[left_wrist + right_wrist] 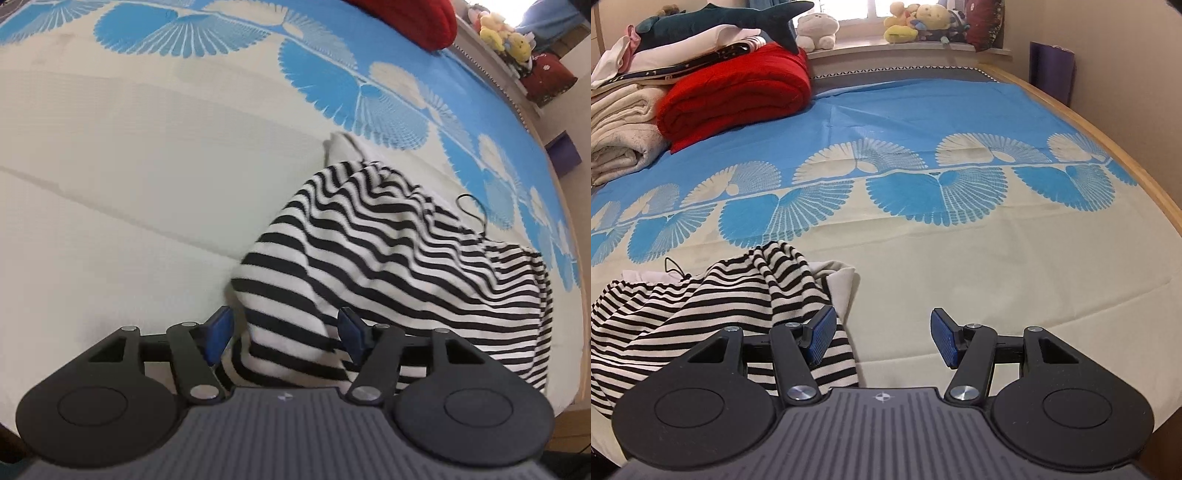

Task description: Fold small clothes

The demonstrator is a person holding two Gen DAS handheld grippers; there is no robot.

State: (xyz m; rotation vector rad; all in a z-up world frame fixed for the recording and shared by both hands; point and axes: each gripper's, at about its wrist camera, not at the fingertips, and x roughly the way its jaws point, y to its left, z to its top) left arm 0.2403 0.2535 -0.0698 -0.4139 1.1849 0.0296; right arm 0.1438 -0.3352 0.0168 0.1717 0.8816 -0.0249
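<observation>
Smooth fan-print bedsheet (pixel 960 258), rumpled striped knit garment (pixel 369 251), left gripper (pixel 284 332) and right gripper (pixel 882 339) gaping, empty.

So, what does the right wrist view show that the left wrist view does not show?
Only the right wrist view: the right gripper, open over bare sheet, a plush shark on stacked bedding, and folded cream blankets.

Only the left wrist view: the left gripper, open, with striped cloth between its jaws.

Both: the striped garment crumpled on the blue-and-cream bed sheet, the red blanket, the plush toys, and a purple box.
</observation>
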